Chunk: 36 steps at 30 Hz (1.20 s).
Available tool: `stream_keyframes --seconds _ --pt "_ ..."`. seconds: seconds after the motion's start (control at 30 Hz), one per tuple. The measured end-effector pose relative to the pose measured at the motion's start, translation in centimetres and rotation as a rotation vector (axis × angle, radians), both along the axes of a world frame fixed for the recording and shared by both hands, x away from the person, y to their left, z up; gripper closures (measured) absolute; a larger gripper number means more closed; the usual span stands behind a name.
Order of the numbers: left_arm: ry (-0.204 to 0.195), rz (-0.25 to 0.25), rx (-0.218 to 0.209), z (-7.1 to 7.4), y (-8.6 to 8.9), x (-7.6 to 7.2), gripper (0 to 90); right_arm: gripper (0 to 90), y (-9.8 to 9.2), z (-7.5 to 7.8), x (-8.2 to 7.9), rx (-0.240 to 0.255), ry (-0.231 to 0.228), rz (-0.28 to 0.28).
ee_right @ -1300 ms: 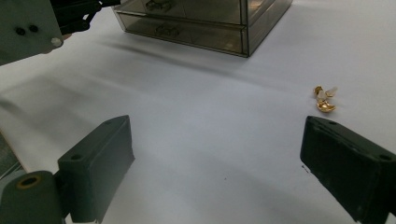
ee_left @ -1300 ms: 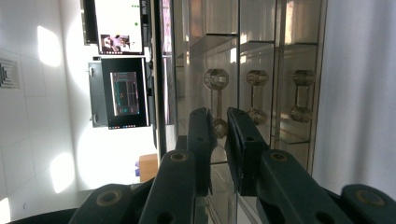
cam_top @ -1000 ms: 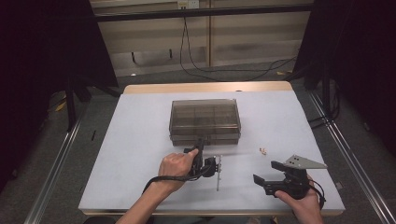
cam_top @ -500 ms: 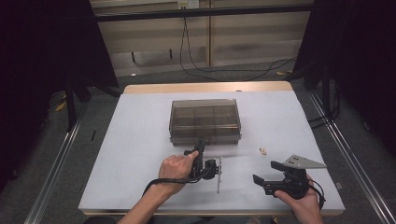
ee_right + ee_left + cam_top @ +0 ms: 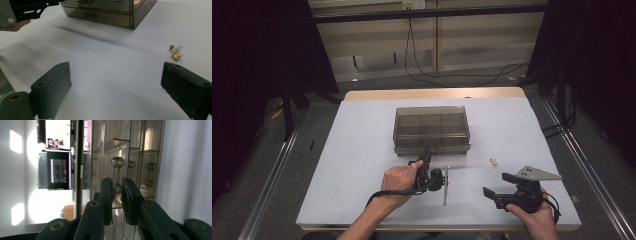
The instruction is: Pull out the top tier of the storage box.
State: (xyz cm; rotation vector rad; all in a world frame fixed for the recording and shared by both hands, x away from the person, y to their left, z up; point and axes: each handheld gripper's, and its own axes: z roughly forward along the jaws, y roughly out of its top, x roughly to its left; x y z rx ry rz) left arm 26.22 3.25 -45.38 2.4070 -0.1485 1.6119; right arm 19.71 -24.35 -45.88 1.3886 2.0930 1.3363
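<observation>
1. Left hand-held gripper point(image 5: 117, 195), at the near front of the smoky drawer box point(image 5: 432, 129), pinches a clear drawer knob point(image 5: 117, 188); likely to pull that drawer open.
2. Right hand-held gripper point(image 5: 117, 90) rests spread wide on the counter point(image 5: 362, 150), near-right of the box, holding nothing.
3. Small gold earrings point(image 5: 175, 52) lie right of the box front, probably meant for a drawer.
4. Box contents: can't tell through the tinted walls.
</observation>
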Motion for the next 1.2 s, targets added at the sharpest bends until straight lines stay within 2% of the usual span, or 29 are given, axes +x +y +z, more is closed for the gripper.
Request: stream_keyframes --seconds 0.03,0.07,0.1,0.13,0.17,0.2,0.27,0.3,0.33,0.37,0.4,0.43,0.53,0.57,0.6,0.63,0.7,0.73,0.77,0.8,0.83,0.87,0.9,0.93,1.0,1.1,1.17,1.2 --pt "-0.003 -0.010 -0.003 0.1 0.0 0.1 79.2 9.2 0.0 0.0 0.0 -0.001 -0.001 0.001" --pt "0.010 -0.007 -0.005 0.3 0.1 0.1 76.5 9.2 0.0 0.0 0.0 0.000 0.001 0.000" --pt "0.038 0.002 -0.037 0.1 0.2 0.0 76.5 9.2 0.0 0.0 0.0 0.000 0.001 0.000" --pt "0.030 -0.014 -0.039 0.3 0.2 0.1 75.6 9.2 0.0 0.0 0.0 0.000 0.002 -0.002" --pt "0.049 -0.014 -0.046 0.5 0.3 0.1 75.1 9.2 0.0 0.0 0.0 0.000 0.002 -0.002" --pt "0.073 -0.013 -0.079 0.5 0.5 0.1 74.5 9.2 0.0 0.0 0.0 0.001 0.003 0.000" --pt "0.083 -0.024 -0.095 0.9 0.6 0.1 73.9 9.2 0.0 0.0 0.0 0.000 0.004 0.001" --pt "0.118 -0.014 -0.115 1.0 0.7 0.1 73.5 9.2 0.0 0.0 0.0 0.001 0.004 0.000" --pt "0.131 -0.029 -0.116 1.3 0.8 0.1 71.1 9.1 0.0 0.0 0.0 0.001 0.005 0.000" --pt "0.157 -0.018 -0.138 1.3 0.9 0.1 71.1 9.1 0.0 0.0 0.0 0.001 0.005 0.000" --pt "0.165 -0.024 -0.147 1.5 1.0 0.2 69.7 9.1 0.0 0.0 0.0 0.001 0.004 0.002" --pt "0.191 -0.016 -0.160 1.6 1.1 0.1 69.7 9.1 0.0 0.0 0.0 0.001 0.004 0.002" --pt "0.259 -0.038 -0.215 1.9 1.4 0.1 69.6 9.1 0.0 0.0 0.0 0.002 0.006 -0.001" --pt "0.291 -0.036 -0.236 2.0 1.6 0.1 68.7 9.1 0.0 0.0 0.0 0.002 0.006 0.000" --pt "0.348 -0.052 -0.279 2.3 1.8 0.2 67.2 9.1 0.0 0.0 0.0 0.002 0.006 -0.001" --pt "0.348 -0.052 -0.279 2.3 1.8 0.2 66.1 9.1 0.0 0.0 0.0 0.001 0.004 0.002" --pt "0.392 -0.072 -0.308 2.7 2.0 0.2 66.0 9.1 0.0 0.0 0.0 0.002 0.007 0.001" --pt "0.430 -0.071 -0.326 2.9 2.1 0.1 65.6 9.1 0.0 0.0 0.0 0.003 0.006 0.000" --pt "0.441 -0.082 -0.333 3.1 2.2 0.2 65.1 9.1 0.0 0.0 0.0 0.003 0.008 0.000" --pt "0.464 -0.080 -0.319 3.5 2.4 0.2 65.1 9.1 0.0 0.0 0.0 0.003 0.008 0.000" --pt "0.483 -0.096 -0.349 3.6 2.4 0.3 65.0 9.0 0.0 0.0 0.0 0.003 0.008 0.000" --pt "0.511 -0.095 -0.358 3.9 2.6 0.3 62.9 9.0 0.0 0.0 0.1 0.003 0.008 0.004" --pt "0.537 -0.093 -0.390 4.0 2.6 0.4 62.9 9.0 0.0 0.0 0.1 0.003 0.008 0.004" --pt "0.550 -0.104 -0.387 4.2 2.7 0.5 61.3 9.0 0.0 0.0 0.1 0.002 0.009 0.004" --pt "0.605 -0.108 -0.441 4.4 3.0 0.7 60.8 9.0 0.0 0.0 0.1 -0.003 0.011 0.004" --pt "0.666 -0.115 -0.505 4.9 3.6 1.3 59.8 8.8 0.0 0.0 0.1 0.001 0.014 0.008" --pt "0.716 -0.127 -0.526 5.3 4.1 1.8 56.4 8.8 0.0 0.0 0.1 0.001 0.014 0.009" --pt "0.726 -0.137 -0.538 5.4 4.3 2.0 56.3 8.8 0.0 0.0 0.1 0.003 0.015 0.008"
